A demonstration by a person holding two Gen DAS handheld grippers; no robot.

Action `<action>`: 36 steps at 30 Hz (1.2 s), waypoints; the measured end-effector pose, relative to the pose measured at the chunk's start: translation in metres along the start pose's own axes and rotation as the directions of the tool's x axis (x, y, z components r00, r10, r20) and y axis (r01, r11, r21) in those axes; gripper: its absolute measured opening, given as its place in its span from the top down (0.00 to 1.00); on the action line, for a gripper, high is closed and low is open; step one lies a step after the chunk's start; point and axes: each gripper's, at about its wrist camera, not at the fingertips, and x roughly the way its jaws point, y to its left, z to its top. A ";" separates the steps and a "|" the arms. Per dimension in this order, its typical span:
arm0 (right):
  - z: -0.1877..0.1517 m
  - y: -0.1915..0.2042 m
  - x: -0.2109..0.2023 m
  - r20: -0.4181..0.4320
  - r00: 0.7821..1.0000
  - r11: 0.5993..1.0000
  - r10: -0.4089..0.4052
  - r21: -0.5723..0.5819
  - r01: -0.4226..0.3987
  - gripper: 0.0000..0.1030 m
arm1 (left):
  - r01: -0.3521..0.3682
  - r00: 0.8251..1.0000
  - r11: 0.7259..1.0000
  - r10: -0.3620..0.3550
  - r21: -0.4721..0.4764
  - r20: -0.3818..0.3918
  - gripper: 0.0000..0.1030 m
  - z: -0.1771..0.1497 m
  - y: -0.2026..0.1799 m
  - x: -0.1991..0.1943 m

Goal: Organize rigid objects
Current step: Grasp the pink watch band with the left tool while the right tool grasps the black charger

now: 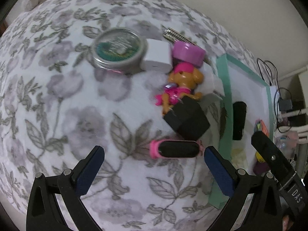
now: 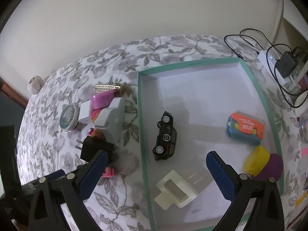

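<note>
A teal-rimmed white box (image 2: 141,115) lies on a floral cloth; it shows at the right in the left wrist view (image 1: 223,80). In it are a black toy car (image 2: 165,136), a cream plug piece (image 2: 176,190), an orange-blue case (image 2: 245,128) and a yellow-purple capsule (image 2: 262,160). Left of the box lies a pile: round tin (image 1: 119,51), white adapter (image 1: 157,55), purple cap (image 1: 188,53), dog figurine (image 1: 182,84), black charger (image 1: 186,120), pink-black item (image 1: 177,149). My left gripper (image 1: 154,165) is open just before the pink-black item. My right gripper (image 2: 156,171) is open and empty over the box's near edge.
A gold patterned bar (image 2: 107,88) and a grey block (image 2: 111,123) sit in the pile. A power strip with cables (image 2: 277,65) lies beyond the box at the right. The wall runs behind the table. The right gripper's body (image 1: 277,165) shows over the box.
</note>
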 end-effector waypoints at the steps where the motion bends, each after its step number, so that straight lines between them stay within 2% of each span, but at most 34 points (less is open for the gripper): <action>1: 0.000 0.000 0.000 0.000 1.000 1.000 0.001 0.000 -0.001 0.00 | -0.001 1.000 1.000 0.001 0.005 -0.001 0.01 -0.001 -0.003 0.002; 6: -0.001 0.001 0.001 0.000 1.000 1.000 -0.004 -0.008 0.004 0.00 | -0.011 1.000 1.000 0.011 0.017 0.011 0.04 -0.007 -0.021 0.008; 8: -0.001 0.001 0.000 -0.001 1.000 1.000 0.000 -0.006 0.000 0.00 | -0.001 1.000 1.000 0.001 0.029 0.015 0.12 -0.009 -0.028 0.011; 9: -0.001 0.000 0.000 0.000 1.000 1.000 0.002 -0.006 -0.002 0.00 | 0.012 1.000 1.000 -0.013 0.025 0.018 0.22 -0.009 -0.030 0.012; 10: -0.001 0.000 0.000 0.001 1.000 1.000 0.001 -0.005 -0.001 0.00 | 0.029 0.999 0.999 -0.029 0.015 0.016 0.28 -0.007 -0.035 0.014; 13: -0.001 -0.001 0.001 0.000 1.000 1.000 -0.001 -0.004 0.001 0.00 | 0.062 0.998 0.998 -0.062 -0.007 0.014 0.30 -0.007 -0.036 0.017; 16: -0.001 -0.001 0.002 -0.001 1.000 1.000 -0.005 -0.001 0.005 0.00 | 0.088 0.996 0.996 -0.088 0.003 0.016 0.38 -0.007 -0.037 0.015; 20: -0.001 0.003 0.004 -0.003 1.000 1.000 -0.002 -0.015 0.002 0.00 | 0.071 0.997 0.997 -0.071 0.019 0.022 0.38 -0.007 -0.039 0.012; 25: -0.002 0.010 0.006 -0.001 0.999 0.999 0.033 -0.018 -0.033 0.00 | 0.072 0.997 0.997 -0.071 -0.014 0.021 0.39 0.002 -0.011 0.008; 31: -0.003 0.013 0.009 0.002 0.998 0.998 0.056 -0.008 -0.056 0.00 | 0.017 0.998 0.996 -0.012 -0.083 0.059 0.40 0.008 0.017 -0.003; 36: -0.005 0.026 0.013 -0.003 0.997 0.996 0.078 -0.032 -0.078 0.00 | 0.028 0.997 0.989 -0.016 -0.148 0.081 0.40 0.011 0.040 -0.006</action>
